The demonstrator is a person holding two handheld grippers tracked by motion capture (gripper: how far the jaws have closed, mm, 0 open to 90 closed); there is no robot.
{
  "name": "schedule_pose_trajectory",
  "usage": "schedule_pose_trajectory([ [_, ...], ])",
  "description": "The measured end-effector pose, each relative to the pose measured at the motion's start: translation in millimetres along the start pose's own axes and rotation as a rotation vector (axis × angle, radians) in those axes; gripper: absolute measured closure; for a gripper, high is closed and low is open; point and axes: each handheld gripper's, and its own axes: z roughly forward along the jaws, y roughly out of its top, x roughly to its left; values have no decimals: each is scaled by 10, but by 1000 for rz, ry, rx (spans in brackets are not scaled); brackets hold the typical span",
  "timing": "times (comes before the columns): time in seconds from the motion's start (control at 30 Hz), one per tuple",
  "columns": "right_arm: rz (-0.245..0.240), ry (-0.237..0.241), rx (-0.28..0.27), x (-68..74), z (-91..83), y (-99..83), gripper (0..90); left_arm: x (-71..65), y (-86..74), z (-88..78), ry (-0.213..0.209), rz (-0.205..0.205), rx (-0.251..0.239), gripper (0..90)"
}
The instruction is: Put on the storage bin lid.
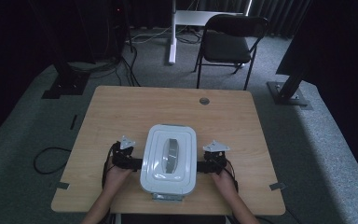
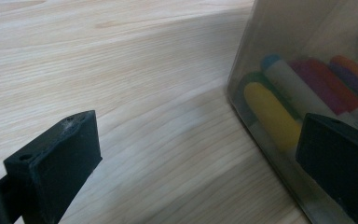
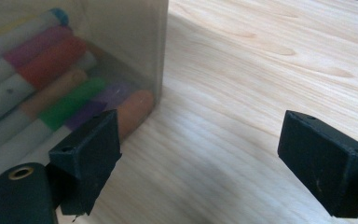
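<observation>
Marker box (image 1: pixel 168 158) between open tongs, perhaps touching.

High view: dim overall; room behind nearly black, floor murky grey.
Surface (image 1: pixel 121 112): evenly lit from above, no hard shadows.
Box lid (image 1: pixel 168 158): brightest area, pale sheen on its handle.
Gripper views: much brighter, warm light on wood grain.
Shadow: soft band beside the box wall (image 2: pixel 279 42), in both gripper views.
Focus: near jaws soft; markers (image 3: pixel 51 60) blurred behind cloudy plastic.
</observation>
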Motion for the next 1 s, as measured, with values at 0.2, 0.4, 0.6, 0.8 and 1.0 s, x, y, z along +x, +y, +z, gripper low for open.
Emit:
schedule_pose_trajectory([
  [0.2, 15, -17, 0, -102, -37, -23, 123, -87, 34, 66, -29, 11, 4, 4],
  [0.4, 42, -11, -10, -181, -40, -61, 115, -91, 21, 92, -49, 27, -18, 4],
  [0.6, 55, -13, -14, -220, -67, -90, 113, -46, -2, 89, -54, 41, -24, 4],
  [0.8, 81, -24, -18, -301, -114, -134, 113, 24, -28, 56, -50, 42, -28, 4],
  [1.0, 111, -41, -27, -403, -189, -177, 113, 154, -117, -30, -23, 29, -32, 4],
])
